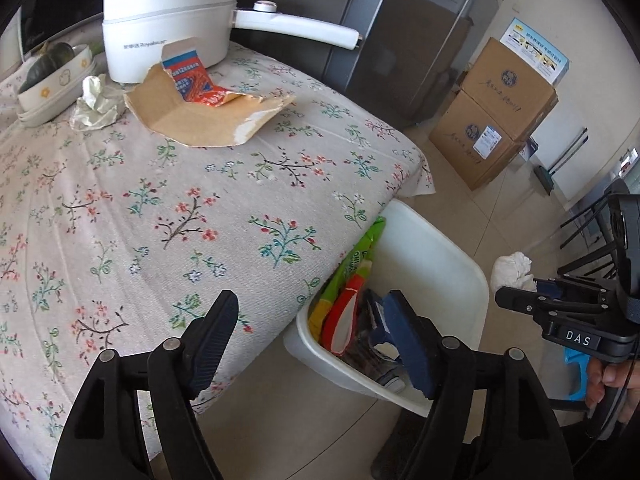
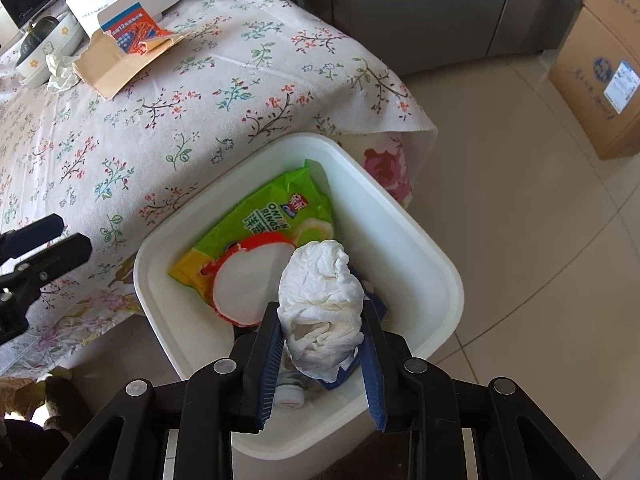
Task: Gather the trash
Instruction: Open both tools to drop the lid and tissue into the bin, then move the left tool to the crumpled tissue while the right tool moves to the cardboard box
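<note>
A white trash bin [image 2: 420, 236] stands on the floor by the table corner; it also shows in the left wrist view [image 1: 440, 256]. Inside lie a green onion-rings bag [image 2: 264, 216] and other wrappers. My right gripper [image 2: 322, 320] is shut on a crumpled white tissue [image 2: 324, 296] and holds it above the bin; that tissue shows in the left wrist view [image 1: 514, 270]. My left gripper [image 1: 312, 328] is open and empty, over the table edge beside the bin. On the table lie a torn cardboard box [image 1: 204, 114] with a red-blue wrapper [image 1: 196, 80] and another crumpled tissue [image 1: 94, 104].
A white electric pot [image 1: 172, 20] and a bowl holding a dark squash [image 1: 52, 76] stand at the table's far end. Stacked cardboard boxes [image 1: 492, 116] stand on the tiled floor by a grey fridge [image 1: 404, 40].
</note>
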### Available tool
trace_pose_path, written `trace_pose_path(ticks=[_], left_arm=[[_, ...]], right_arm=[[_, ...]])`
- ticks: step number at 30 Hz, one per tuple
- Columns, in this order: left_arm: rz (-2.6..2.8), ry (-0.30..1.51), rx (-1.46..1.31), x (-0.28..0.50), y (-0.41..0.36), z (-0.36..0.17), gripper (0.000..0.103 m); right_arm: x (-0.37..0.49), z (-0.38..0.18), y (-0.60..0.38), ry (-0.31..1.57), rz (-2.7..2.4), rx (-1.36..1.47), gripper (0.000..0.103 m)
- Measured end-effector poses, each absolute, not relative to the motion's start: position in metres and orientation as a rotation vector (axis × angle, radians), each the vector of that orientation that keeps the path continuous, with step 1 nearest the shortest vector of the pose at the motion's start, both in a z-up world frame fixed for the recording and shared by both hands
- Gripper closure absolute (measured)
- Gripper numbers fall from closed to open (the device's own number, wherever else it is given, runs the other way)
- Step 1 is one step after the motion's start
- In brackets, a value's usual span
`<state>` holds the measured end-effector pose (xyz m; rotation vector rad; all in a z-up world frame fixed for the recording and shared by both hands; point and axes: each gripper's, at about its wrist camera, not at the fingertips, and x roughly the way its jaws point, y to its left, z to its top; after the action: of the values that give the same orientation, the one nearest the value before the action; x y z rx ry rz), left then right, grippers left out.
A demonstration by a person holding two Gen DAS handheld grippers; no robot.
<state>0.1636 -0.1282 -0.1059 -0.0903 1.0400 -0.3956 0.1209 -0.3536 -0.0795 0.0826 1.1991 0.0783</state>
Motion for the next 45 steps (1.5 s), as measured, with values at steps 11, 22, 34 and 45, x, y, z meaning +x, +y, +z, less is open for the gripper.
trace_pose_path(ticks=[11,22,34,45], left_arm=[[-0.270,1.033,-0.140,0.160,-0.062,-0.092,0.011],[-0.182,1.006,-0.135,0.146,-0.010,-0.082,0.000],[-0.101,0.997,-0.111,0.146,0.034,-0.079,0.000],[-0.041,0.875,0.083,0.195,0.070,-0.067,0.000]], right_arm=[[0.125,-0.078,-0.340,1.204,0.088,0.086,0.054],[0.132,-0.065,-0.328,1.166,0.072,0.146,0.029],[0.155,-0.051,-0.277,1.112,0.126,0.150,0.026],[0.199,-0.053,-0.242,1.037,0.166,0.220,0.026]])
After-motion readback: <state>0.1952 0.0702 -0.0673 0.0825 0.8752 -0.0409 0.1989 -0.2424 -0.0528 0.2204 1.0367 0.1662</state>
